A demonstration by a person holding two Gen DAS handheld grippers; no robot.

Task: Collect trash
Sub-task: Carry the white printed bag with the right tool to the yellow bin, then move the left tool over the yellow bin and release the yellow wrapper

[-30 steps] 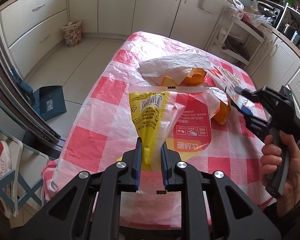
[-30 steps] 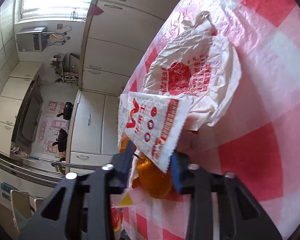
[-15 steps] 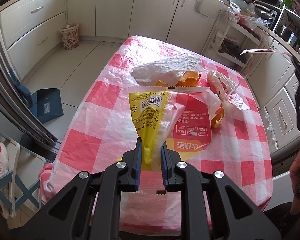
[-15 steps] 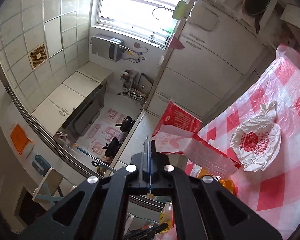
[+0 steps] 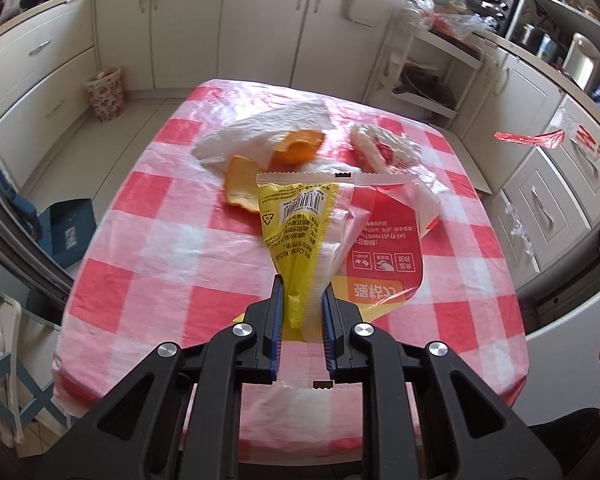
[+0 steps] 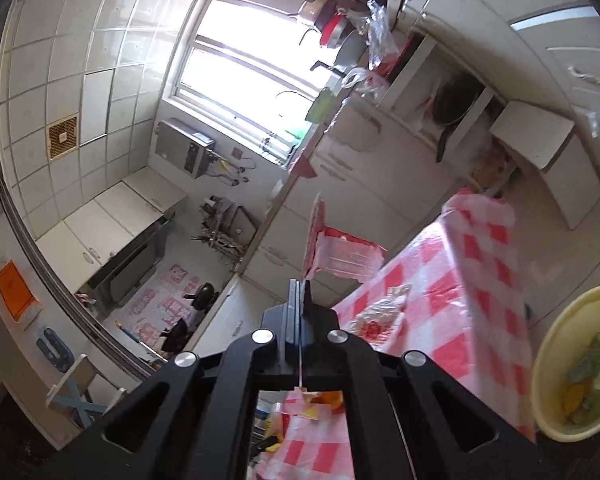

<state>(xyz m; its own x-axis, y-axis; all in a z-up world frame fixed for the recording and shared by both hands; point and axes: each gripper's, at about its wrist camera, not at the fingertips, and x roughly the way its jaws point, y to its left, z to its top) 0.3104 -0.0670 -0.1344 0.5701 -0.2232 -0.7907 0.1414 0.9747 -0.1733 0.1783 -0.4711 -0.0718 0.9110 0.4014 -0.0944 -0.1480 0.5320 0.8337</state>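
- Packaging of yellow, red and clear film, the snack bag (image 5: 324, 240), is laid lengthwise from near to far on the tabletop (image 5: 172, 248), its notched seal strip at the far end and its narrowed, gathered end at the near end.
- That gathered near end is pinched between the blue-padded fingers (image 5: 277, 312) of the left tool (image 5: 302, 312), whose jaws are drawn in to a narrow gap filled by the film.
- Two orange peels are seen just beyond the bag: one (image 5: 238, 188) touching its far left corner, the other (image 5: 298, 146) lying against a white plastic sheet (image 5: 260, 132) farther back.
- A crumpled white-and-red bag (image 5: 380, 148) is found at the far right, near the seal strip.
- Checked cloth is left bare along the left side and the near right corner; the tabletop's near edge is directly below the left tool, and floor lies open to the left.
- The right tool (image 6: 300, 304) is held in the air off the tabletop's right side, its jaws pressed together on a thin red-and-white wrapper (image 6: 314, 236), which stands edge-on above the tips.
- In the left wrist view the same wrapper (image 5: 528, 138) is seen as a red strip in the air at the right.
- A yellow bowl (image 6: 548, 344) with scraps inside is seen at the lower right of the right wrist view.
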